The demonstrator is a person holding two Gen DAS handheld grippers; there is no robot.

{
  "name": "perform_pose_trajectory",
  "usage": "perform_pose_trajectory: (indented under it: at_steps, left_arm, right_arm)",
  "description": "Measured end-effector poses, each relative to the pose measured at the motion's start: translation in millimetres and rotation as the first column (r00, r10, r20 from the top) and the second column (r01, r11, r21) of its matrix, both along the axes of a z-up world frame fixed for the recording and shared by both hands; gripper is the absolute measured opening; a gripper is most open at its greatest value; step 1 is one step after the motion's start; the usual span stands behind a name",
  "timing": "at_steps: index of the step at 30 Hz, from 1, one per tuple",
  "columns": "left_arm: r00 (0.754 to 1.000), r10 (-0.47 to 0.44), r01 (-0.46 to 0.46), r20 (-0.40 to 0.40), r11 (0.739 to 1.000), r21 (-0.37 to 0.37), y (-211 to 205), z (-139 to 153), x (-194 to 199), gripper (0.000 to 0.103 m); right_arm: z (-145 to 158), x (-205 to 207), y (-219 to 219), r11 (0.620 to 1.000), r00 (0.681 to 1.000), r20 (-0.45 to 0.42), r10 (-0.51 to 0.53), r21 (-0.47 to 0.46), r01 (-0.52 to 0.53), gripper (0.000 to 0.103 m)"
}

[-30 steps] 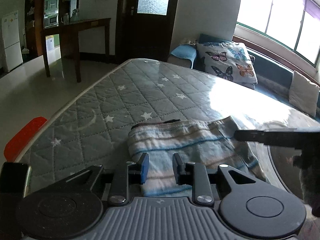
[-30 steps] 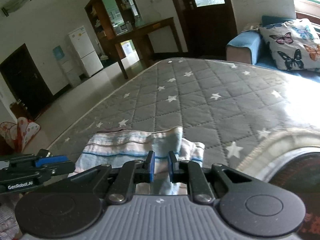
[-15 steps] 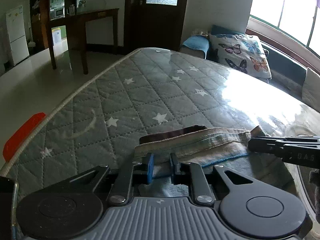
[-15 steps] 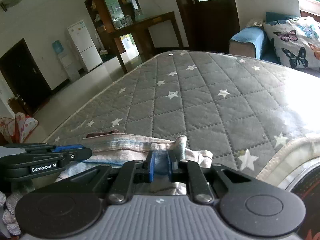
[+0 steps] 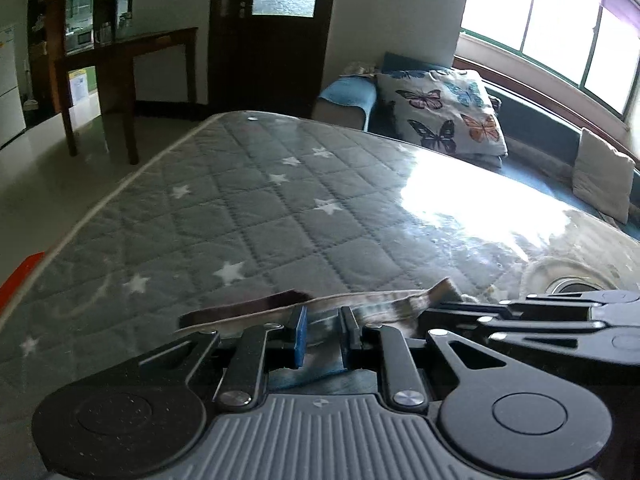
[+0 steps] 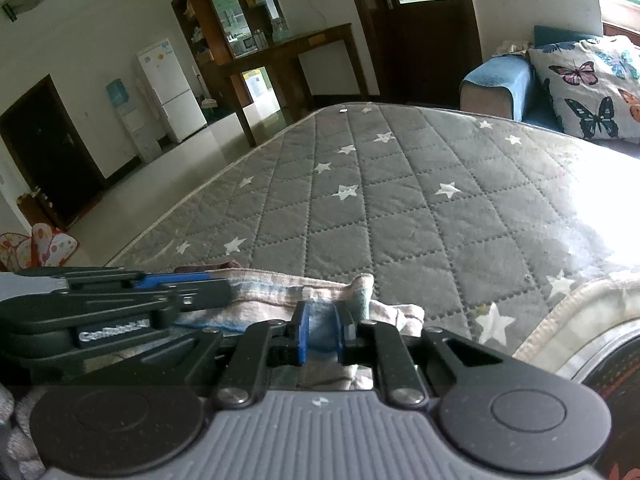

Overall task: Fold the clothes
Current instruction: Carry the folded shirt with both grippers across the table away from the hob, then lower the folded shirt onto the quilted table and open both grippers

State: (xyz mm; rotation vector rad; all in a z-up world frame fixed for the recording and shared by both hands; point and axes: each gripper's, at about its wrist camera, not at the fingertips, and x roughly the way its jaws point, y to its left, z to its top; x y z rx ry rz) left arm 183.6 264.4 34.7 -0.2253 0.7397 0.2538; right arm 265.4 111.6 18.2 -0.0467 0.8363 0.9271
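- We see the garment [image 5: 360, 304] [image 6: 276, 284], striped pale and blue, lying at the near end of the mattress [image 5: 280, 208] [image 6: 400, 200], its upper edge lifted.
- Our left gripper [image 5: 322, 334] has a narrow gap with cloth between the pads; we cannot tell whether it pinches. The right gripper [image 6: 322, 334] looks the same, cloth bunched just beyond its tips.
- Each gripper crosses the other's view and hides part of the cloth.
- Beyond the mattress: a butterfly pillow [image 5: 444, 116] [image 6: 592, 88], a door [image 5: 276, 32], a fridge [image 6: 170, 88].
- White lettering on the left gripper is too blurred to read.
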Motion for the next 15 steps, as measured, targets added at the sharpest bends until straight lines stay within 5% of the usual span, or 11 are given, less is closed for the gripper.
perform_pose_trajectory:
  at_steps: [8, 12, 15]
  left_arm:
    - [1.000, 0.004, -0.004, -0.019, 1.000, 0.023, -6, -5, 11, 0.019]
    - [1.000, 0.000, 0.000, -0.016, 1.000, 0.027, -10, -1, 6, 0.019]
    - [1.000, 0.004, -0.003, -0.008, 1.000, 0.028, -12, 5, -1, 0.027]
  right_arm:
    - [-4, 8, -6, 1.000, 1.000, -0.018, 0.007, 0.024, -0.007, 0.013]
    - [3, 0, -11, 0.999, 0.999, -0.013, 0.030, 0.032, -0.029, 0.022]
    - [10, -11, -16, 0.998, 0.998, 0.004, 0.055, 0.028, -0.055, 0.023]
